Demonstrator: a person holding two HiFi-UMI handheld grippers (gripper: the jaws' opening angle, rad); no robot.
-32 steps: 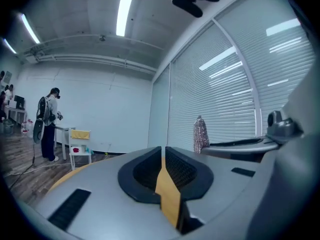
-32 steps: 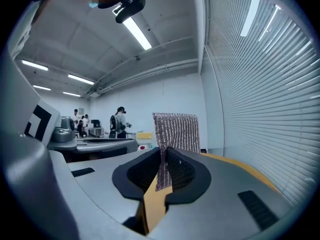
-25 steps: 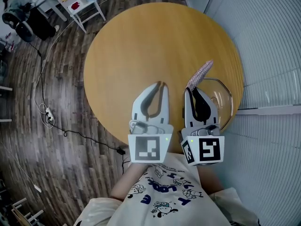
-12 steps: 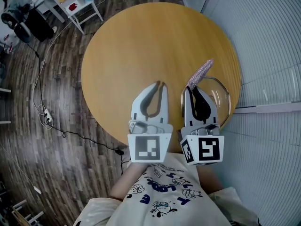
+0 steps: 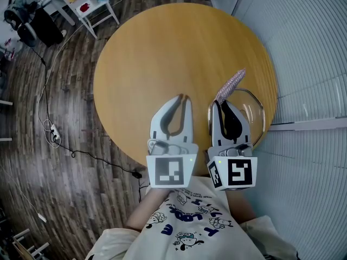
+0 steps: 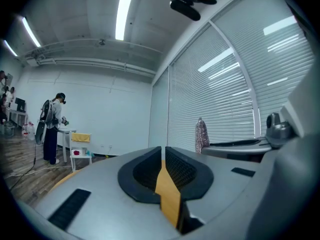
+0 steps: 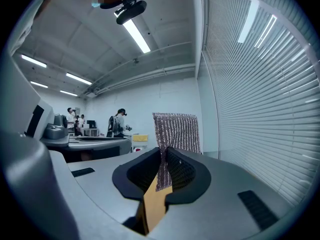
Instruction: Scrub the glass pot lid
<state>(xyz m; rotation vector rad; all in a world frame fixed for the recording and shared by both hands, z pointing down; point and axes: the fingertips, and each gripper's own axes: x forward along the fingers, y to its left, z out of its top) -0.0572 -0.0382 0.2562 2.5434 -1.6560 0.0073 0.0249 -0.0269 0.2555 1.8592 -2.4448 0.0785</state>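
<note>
Far left, head view: wood-plank floor [image 5: 32,199] with a power strip [image 5: 54,135] and a dark cable running from it toward the bench. At the upper left stands a small white table [image 5: 93,3] with a yellow item on top.

Centre: round wooden bench [image 5: 162,53], its surface bare over the left and far parts.

Left tongs [image 5: 184,97]: held over the near edge of the bench, pointing away from the person. In the left gripper view the two dark pads meet along their length, with nothing gripped; only a sliver of bench surface shows below them.

Right tongs [image 5: 219,103]: just beside the left tongs, parallel to them and apart from them. In the right gripper view the pads are clamped on the lower edge of a sparkly mesh scrub pad [image 5: 230,85], which rises clear above the tips. In the head view the pad extends beyond the tips at a slant to the right.

Glass pot lid [image 5: 254,111]: lies on the bench at its near right edge, partly hidden under the right tongs. Whether the pad touches the lid's rim cannot be determined.

Far right: white slatted blinds [image 5: 309,47] beyond the bench edge.
</note>
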